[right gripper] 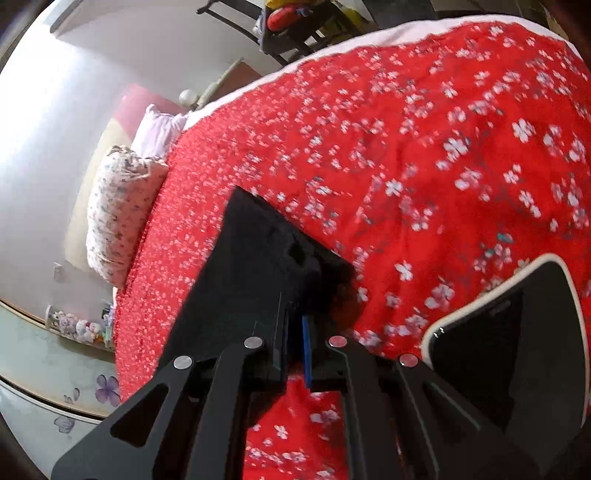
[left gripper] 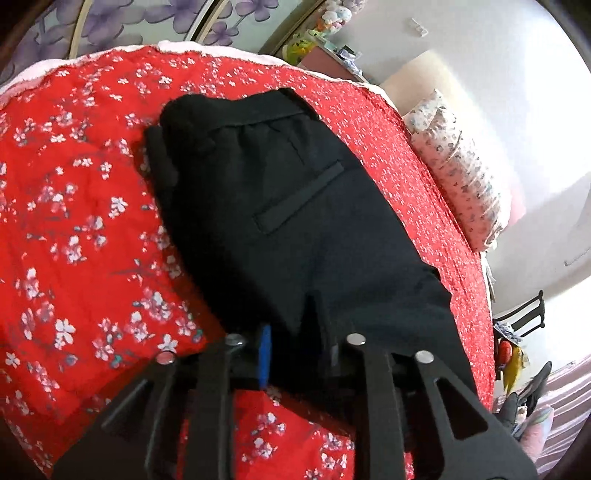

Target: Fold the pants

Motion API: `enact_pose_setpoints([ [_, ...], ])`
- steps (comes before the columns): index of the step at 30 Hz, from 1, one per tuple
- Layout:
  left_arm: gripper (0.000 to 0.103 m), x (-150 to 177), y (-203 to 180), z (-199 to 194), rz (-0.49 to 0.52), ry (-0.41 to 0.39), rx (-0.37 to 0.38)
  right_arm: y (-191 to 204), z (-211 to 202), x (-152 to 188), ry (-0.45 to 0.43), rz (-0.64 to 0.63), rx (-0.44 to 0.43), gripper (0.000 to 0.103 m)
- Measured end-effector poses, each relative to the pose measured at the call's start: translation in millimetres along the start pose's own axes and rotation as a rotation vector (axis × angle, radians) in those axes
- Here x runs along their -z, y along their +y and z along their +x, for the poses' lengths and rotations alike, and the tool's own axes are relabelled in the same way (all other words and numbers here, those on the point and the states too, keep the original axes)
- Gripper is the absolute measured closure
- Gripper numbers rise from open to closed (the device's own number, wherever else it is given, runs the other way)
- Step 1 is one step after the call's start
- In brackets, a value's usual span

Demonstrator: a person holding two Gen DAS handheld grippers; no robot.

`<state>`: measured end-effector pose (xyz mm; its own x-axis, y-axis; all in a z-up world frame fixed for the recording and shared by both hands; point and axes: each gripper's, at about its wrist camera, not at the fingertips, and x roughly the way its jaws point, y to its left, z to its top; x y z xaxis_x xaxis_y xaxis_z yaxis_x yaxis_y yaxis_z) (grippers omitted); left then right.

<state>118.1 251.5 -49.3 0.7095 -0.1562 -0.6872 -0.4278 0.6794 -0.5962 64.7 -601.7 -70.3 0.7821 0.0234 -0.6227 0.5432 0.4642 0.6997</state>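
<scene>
Black pants (left gripper: 280, 206) lie on a red flowered bedspread (left gripper: 74, 240), folded over, with the waistband and a back pocket facing up. My left gripper (left gripper: 295, 354) is shut on the near edge of the pants, with the cloth pinched beside a blue pad. In the right wrist view the pants (right gripper: 251, 266) show as a dark folded slab. My right gripper (right gripper: 295, 350) is shut on their near edge and lifts it slightly off the bedspread (right gripper: 424, 166).
A flowered pillow (left gripper: 458, 177) lies at the bed's head and shows in the right wrist view (right gripper: 118, 214). A black phone in a white case (right gripper: 517, 332) lies on the bed at the right. A dark chair (right gripper: 295, 29) stands beyond the bed edge.
</scene>
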Motion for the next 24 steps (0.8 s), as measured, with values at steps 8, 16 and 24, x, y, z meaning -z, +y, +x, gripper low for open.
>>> enact_pose_setpoints([
  [8, 0.086, 2, 3, -5, 0.021, -0.016, -0.018, -6, 7, 1, 0.013, 0.025, 0.020, 0.097],
  [16, 0.089, -5, 1, -7, 0.050, -0.015, -0.010, 12, 0, -10, -0.012, -0.009, -0.003, 0.097],
  [24, 0.058, -10, 20, -25, -0.007, -0.025, 0.043, 7, 3, -5, 0.072, -0.011, 0.101, 0.090],
])
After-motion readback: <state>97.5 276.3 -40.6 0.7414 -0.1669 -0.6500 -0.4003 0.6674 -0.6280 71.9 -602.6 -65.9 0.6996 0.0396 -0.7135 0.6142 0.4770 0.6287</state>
